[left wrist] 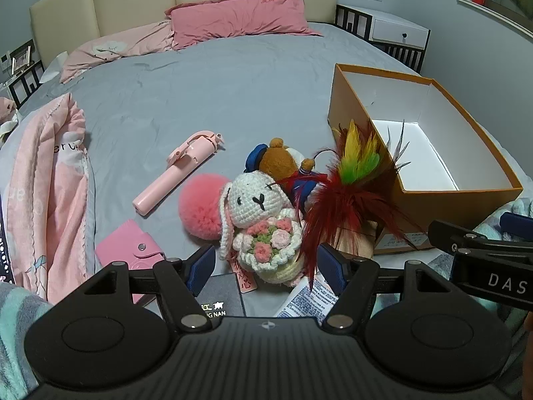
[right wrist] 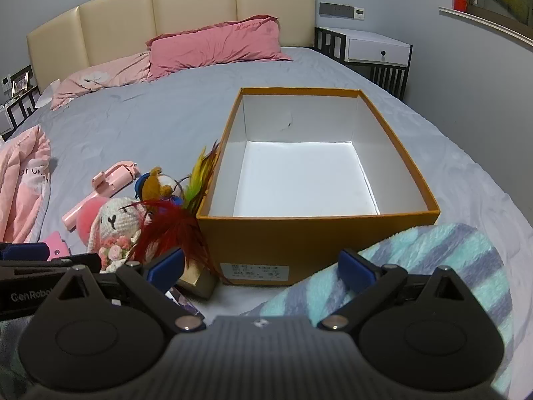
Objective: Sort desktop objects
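Observation:
My left gripper (left wrist: 266, 268) is open over the grey bed sheet. The flower basket of a white crochet bunny (left wrist: 253, 200) lies between its blue pads (left wrist: 201, 266), untouched. Around the bunny lie a pink pom-pom (left wrist: 200, 206), a brown bear plush with a blue hat (left wrist: 276, 160), a red, yellow and green feather toy (left wrist: 353, 180), a pink folding stick (left wrist: 180, 173) and a pink snap wallet (left wrist: 130, 250). My right gripper (right wrist: 263, 268) is open and holds nothing. It faces the front wall of an orange box (right wrist: 316, 233) whose white inside is bare.
A dark booklet (left wrist: 220, 300) and a printed leaflet (left wrist: 313, 296) lie under the left gripper. A pink quilt (left wrist: 50, 200) is bunched at the left. Striped teal fleece (right wrist: 433, 266) covers the near right. Pillows (right wrist: 213, 43) and a headboard stand at the far end.

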A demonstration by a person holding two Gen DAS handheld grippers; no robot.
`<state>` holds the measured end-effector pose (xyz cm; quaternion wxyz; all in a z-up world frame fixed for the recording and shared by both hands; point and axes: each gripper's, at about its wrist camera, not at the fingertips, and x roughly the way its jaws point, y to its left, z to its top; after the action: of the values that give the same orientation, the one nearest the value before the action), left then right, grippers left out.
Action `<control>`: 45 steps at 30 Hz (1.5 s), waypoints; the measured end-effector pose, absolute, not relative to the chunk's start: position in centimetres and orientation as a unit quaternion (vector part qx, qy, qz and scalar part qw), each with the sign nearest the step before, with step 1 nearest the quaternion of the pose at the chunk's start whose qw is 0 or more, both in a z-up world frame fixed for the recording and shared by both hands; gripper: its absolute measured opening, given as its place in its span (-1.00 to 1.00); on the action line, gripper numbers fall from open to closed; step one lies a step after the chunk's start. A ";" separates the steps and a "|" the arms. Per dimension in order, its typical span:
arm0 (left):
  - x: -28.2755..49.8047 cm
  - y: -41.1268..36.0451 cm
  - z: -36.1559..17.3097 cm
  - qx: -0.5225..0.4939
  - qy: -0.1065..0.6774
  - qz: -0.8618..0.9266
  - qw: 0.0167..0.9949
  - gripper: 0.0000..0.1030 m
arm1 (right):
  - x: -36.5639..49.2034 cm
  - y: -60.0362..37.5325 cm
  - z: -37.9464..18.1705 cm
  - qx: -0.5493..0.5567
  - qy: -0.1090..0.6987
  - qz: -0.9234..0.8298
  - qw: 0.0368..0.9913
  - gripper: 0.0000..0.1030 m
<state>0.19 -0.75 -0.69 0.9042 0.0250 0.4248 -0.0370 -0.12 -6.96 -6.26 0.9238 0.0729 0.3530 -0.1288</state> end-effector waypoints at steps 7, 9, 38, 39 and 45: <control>0.2 -0.8 -0.8 0.024 0.427 -0.041 0.903 0.54 | -0.1 -7.0 -6.4 0.072 0.356 -0.130 0.923 0.91; 0.2 -0.8 -0.8 0.024 0.427 -0.041 0.903 0.54 | 0.0 -7.0 -6.4 0.072 0.357 -0.130 0.922 0.91; 1.1 4.0 -0.5 -0.027 0.466 -0.033 0.884 0.32 | 3.3 -3.6 -7.1 0.087 0.405 0.030 0.910 -0.05; 1.2 4.2 -0.4 -0.024 0.466 -0.039 0.883 0.30 | 3.6 -3.1 -7.2 0.080 0.408 0.043 0.908 -0.08; 2.6 4.7 -1.2 -0.045 0.480 -0.060 0.874 0.28 | 5.8 -1.4 -7.0 0.039 0.408 0.062 0.910 -0.39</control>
<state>2.57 4.67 -1.20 0.8742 -0.0452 0.4797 -0.0604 5.79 -1.44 -7.04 0.9102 0.0389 0.4077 0.0623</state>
